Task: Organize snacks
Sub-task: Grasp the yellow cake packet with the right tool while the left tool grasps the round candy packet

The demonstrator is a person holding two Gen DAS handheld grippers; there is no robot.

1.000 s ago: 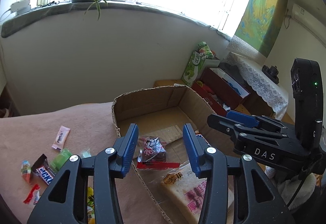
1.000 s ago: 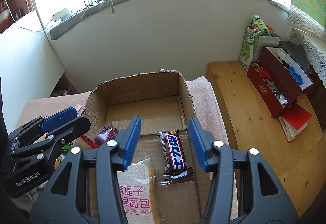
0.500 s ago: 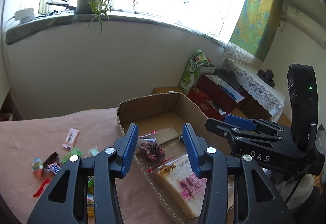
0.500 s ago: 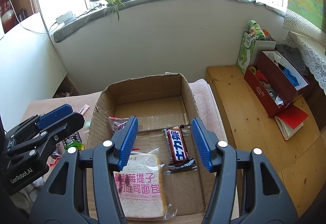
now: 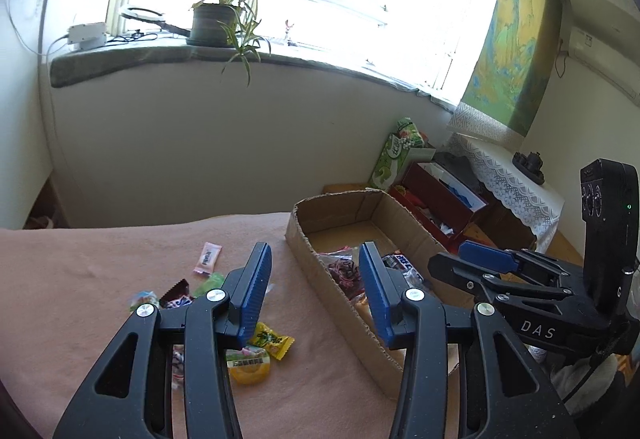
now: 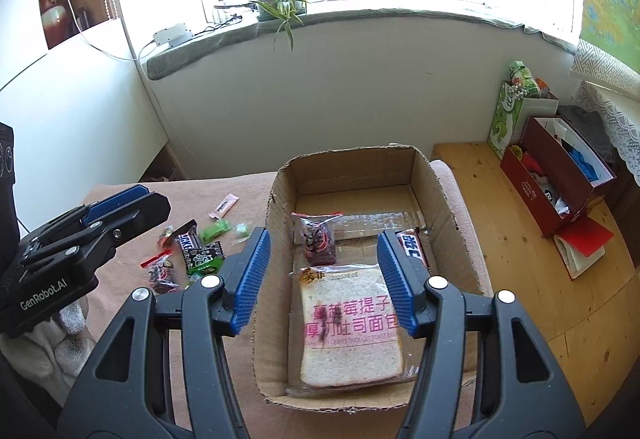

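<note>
Because the task is to gather loose snacks into one container, the cardboard box point(image 6: 440, 195) sits on the pink cloth point(image 5: 80, 279) with its top open and its near wall low, giving both tools free access from above. Three items lie on its floor: a bagged bread slice point(image 6: 350, 323) at the near end, a dark red packet point(image 6: 318, 243) behind it, and a chocolate bar point(image 6: 412, 245) along the right wall, partly hidden by a finger. They lie flat and apart from one another, which leaves the far half of the floor free for more.

The right gripper point(image 6: 324, 279) hangs above the near end of the box, jaws spread wide and holding nothing. The left gripper point(image 5: 316, 291) is likewise spread and empty; it hangs over the cloth just beside the box's left wall, facing the unsorted pile.

That pile lies to the left of the box: a pink sachet point(image 5: 207, 258), a yellow candy point(image 5: 271, 340), a yellow-green cup-shaped sweet point(image 5: 249, 363) and a dark bar point(image 6: 198, 249), among others. Several wrappers are partly hidden by the left fingers, so their count is uncertain. The left tool is probably positioned to collect one of these next.
</note>
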